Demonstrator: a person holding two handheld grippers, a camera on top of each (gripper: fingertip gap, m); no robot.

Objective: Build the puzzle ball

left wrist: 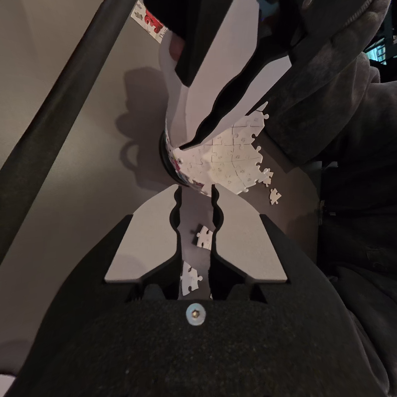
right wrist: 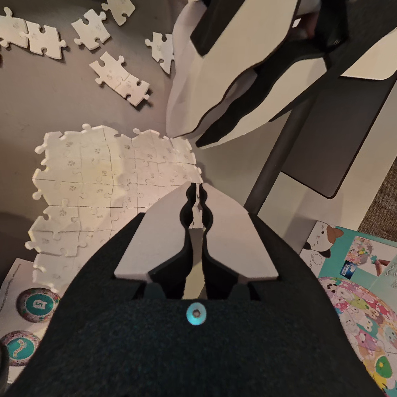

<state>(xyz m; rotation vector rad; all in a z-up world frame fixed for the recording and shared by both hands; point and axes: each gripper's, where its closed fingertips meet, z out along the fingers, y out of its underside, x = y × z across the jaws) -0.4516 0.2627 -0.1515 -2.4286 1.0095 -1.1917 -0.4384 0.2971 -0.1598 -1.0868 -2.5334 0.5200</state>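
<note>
Centre of both views: puzzle ball (right wrist: 103, 189) part-built, a curved white shell of joined pieces on the grey counter (right wrist: 53, 103).
Right gripper (right wrist: 197, 187) is pressed nearly together, pinching the shell's edge; left gripper (left wrist: 195, 189) is spread, holding nothing. Judged under half done: loose pieces (right wrist: 120, 79) wait at upper left. Printed box (right wrist: 354, 311) at lower right and leaflet (right wrist: 19, 300) at lower left crowd the counter.

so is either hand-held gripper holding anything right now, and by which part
The right hand-held gripper pinches the assembled puzzle section by its edge; the left hand-held gripper is open, holding nothing.
</note>
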